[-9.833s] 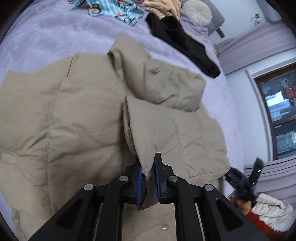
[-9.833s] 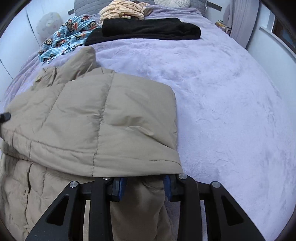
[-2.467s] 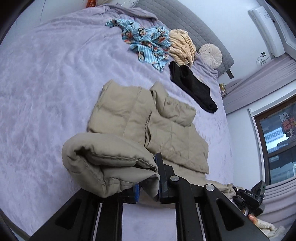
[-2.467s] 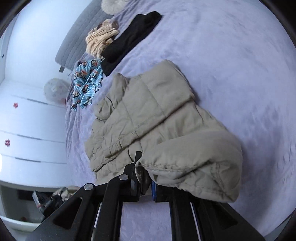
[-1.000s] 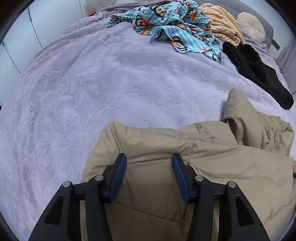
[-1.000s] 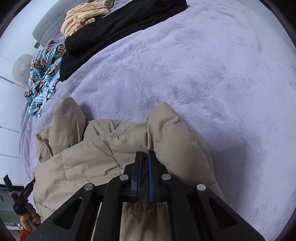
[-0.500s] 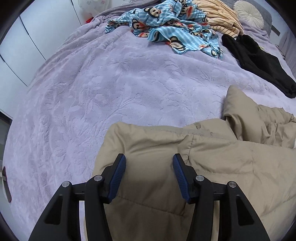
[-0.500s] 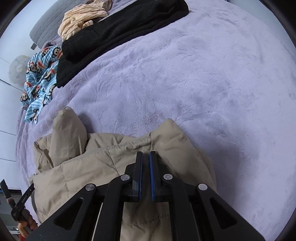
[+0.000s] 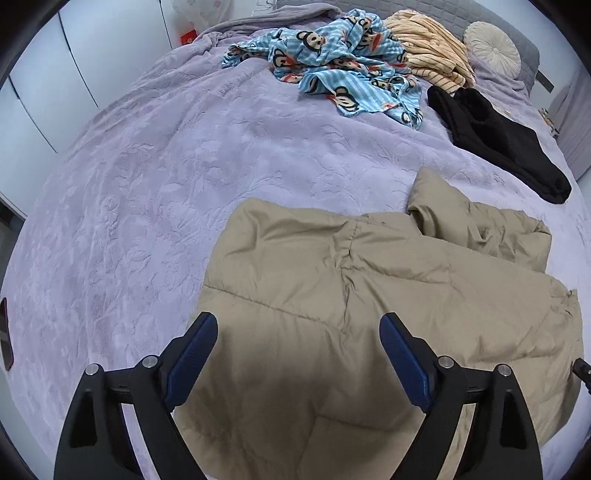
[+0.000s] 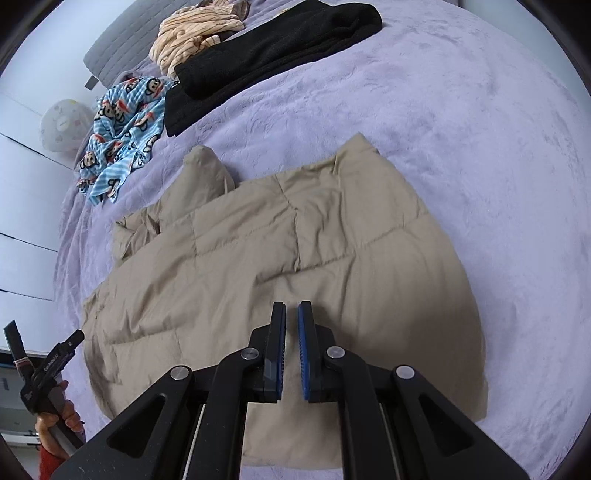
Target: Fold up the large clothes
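Below the wide-open left hand-held gripper and nearly closed, empty right hand-held gripper lies the folded jacket.

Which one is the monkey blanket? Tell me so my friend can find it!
Start at the big purple bed and look toward the grey headboard at its far end. The monkey blanket lies crumpled there, beside a striped peach garment and a black garment. It is the only light blue, striped cloth, covered in cartoon monkey faces.
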`<action>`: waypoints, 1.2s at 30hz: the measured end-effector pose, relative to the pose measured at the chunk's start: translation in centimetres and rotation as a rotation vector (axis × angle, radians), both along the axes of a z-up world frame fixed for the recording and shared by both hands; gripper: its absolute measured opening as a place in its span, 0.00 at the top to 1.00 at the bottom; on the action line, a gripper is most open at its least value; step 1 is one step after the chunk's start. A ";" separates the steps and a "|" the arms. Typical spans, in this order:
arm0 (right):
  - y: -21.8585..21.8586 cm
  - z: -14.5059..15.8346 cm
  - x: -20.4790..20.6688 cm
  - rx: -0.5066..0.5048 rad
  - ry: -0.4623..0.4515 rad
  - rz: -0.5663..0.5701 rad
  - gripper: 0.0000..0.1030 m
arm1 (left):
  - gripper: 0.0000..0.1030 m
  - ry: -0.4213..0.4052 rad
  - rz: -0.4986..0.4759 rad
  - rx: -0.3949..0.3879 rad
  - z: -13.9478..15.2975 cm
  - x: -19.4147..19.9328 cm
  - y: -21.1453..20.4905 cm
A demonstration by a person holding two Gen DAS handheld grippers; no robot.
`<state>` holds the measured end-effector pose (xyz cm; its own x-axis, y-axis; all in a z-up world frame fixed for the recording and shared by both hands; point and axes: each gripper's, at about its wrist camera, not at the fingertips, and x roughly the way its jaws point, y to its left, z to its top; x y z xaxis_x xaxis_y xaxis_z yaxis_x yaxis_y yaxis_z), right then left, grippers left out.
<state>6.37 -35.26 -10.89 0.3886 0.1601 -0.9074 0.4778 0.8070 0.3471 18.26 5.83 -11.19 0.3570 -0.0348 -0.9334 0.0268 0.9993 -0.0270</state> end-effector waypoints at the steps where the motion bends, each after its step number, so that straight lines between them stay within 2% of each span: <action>1: 0.3 0.0 -0.6 0.005 0.003 -0.002 0.92 | 0.12 0.008 -0.004 -0.001 0.0 -0.4 0.0; 6: 1.5 0.2 -3.5 0.031 0.003 -0.017 0.92 | 0.12 0.033 -0.026 0.010 -0.1 -3.1 -0.2; 7: 1.7 0.3 -4.2 0.037 0.007 -0.019 0.92 | 0.02 0.037 -0.031 0.009 -0.1 -3.7 -0.2; 11: 2.6 0.5 -6.6 0.052 0.019 -0.022 0.92 | 0.00 0.039 -0.022 -0.027 0.1 -6.5 0.6; 13: 3.0 0.6 -7.8 0.051 0.020 -0.031 0.80 | 0.00 0.045 -0.011 -0.032 0.0 -7.8 1.1; 15: 3.4 0.3 -8.8 0.066 0.024 -0.033 0.44 | 0.00 0.063 -0.004 -0.038 -0.3 -9.0 1.7; 17: 3.9 0.1 -9.6 0.074 0.020 -0.031 0.41 | 0.00 0.080 0.010 -0.041 -0.6 -10.1 2.5; 20: 4.5 -0.3 -10.3 0.085 0.024 -0.018 0.41 | 0.00 0.083 0.006 0.032 -1.3 -11.4 2.9; 22: 4.7 -1.0 -10.7 0.103 0.026 -0.022 0.35 | 0.00 0.101 -0.006 0.036 -2.2 -11.9 3.3; 24: 4.7 -1.7 -11.1 0.120 0.018 -0.032 0.21 | 0.00 0.135 -0.020 0.001 -3.5 -12.3 3.7; 26: 4.6 -2.5 -11.6 0.140 -0.004 -0.041 0.20 | 0.00 0.160 -0.023 -0.049 -4.6 -12.6 4.0; 30: 4.3 -4.2 -12.2 0.191 -0.035 -0.060 0.18 | 0.00 0.157 0.032 -0.154 -5.7 -13.1 5.1; 36: 3.0 -6.5 -12.7 0.299 -0.069 -0.163 0.17 | 0.00 0.152 0.070 -0.268 -6.5 -13.0 6.3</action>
<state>-6.29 -32.27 -17.38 0.4897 0.3461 -0.8002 0.5590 0.5797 0.5928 5.22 12.14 -17.73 0.2244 -0.2673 -0.9371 -0.0660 0.9553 -0.2883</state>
